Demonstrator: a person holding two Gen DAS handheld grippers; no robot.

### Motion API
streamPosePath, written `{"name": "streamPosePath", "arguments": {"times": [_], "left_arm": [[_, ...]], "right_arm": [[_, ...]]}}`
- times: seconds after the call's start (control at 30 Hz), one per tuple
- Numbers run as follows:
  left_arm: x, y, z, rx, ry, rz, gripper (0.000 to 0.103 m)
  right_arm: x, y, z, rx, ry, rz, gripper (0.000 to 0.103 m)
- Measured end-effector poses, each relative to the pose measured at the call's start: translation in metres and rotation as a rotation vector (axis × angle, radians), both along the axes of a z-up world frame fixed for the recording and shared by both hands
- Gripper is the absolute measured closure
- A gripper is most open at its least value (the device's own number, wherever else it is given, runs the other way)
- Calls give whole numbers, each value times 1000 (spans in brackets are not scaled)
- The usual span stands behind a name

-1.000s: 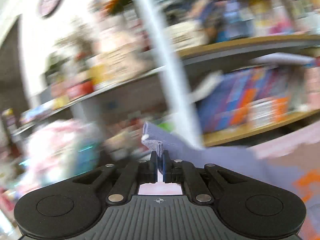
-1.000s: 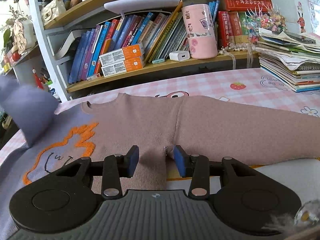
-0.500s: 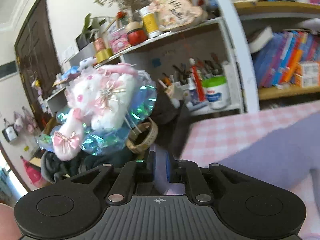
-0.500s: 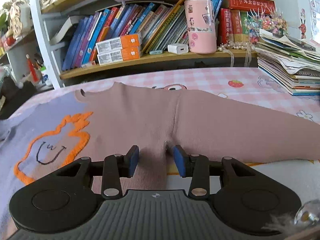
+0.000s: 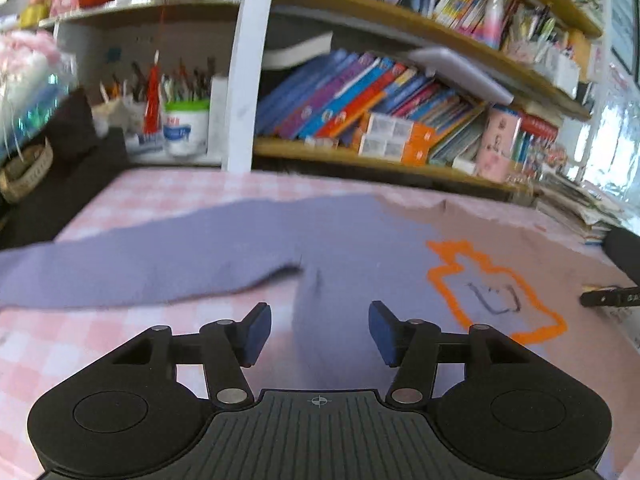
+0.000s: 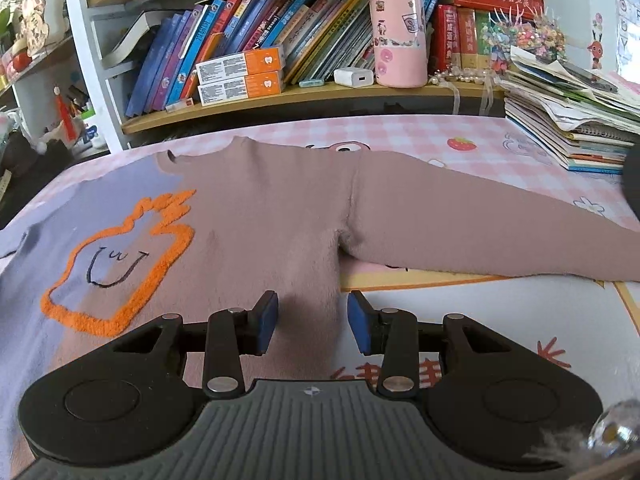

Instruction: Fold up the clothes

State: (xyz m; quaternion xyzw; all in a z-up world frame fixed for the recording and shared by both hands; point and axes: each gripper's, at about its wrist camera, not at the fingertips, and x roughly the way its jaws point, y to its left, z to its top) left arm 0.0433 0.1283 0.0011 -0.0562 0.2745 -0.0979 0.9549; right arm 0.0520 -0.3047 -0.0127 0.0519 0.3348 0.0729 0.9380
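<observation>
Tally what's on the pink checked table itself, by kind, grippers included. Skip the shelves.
Sweaters: 1, two-tone purple and brown sweater, spread flat
Paper stacks: 1, stack at the right edge
Grippers: 2, left gripper and right gripper, jaws open over the sweater
Total: 4

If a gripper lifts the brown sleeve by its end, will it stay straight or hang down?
The brown sleeve lies flat and fuzzy on the table, so it probably droops limply. It looks light, and likely drags the sweater body along.
</observation>
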Motion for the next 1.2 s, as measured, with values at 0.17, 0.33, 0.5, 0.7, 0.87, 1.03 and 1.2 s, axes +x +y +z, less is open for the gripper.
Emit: {"name": "streamPosePath", "arguments": {"times": [0.17, 0.33, 0.5, 0.7, 0.87, 1.03, 1.2], "left_arm": [[6, 3, -10, -29, 45, 8, 50], [12, -2, -14, -60, 70, -8, 57], [19, -11, -14, -87, 88, -25, 74], [39, -20, -16, -141, 123, -47, 87], [56, -29, -16, -130, 127, -39, 88], [46, -34, -13, -68, 119, -25, 84], [7, -30, -5, -47, 105, -19, 73]], "right_arm": [[6, 2, 0, -29, 2, -2, 82], [13, 2, 3, -80, 5, 19, 95], [21, -10, 3, -73, -2, 19, 97], [48, -30, 6, -113, -4, -30, 98], [63, -38, 4, -122, 9, -37, 98], [49, -41, 5, -79, 7, -48, 87], [7, -39, 11, -68, -1, -11, 81]]}}
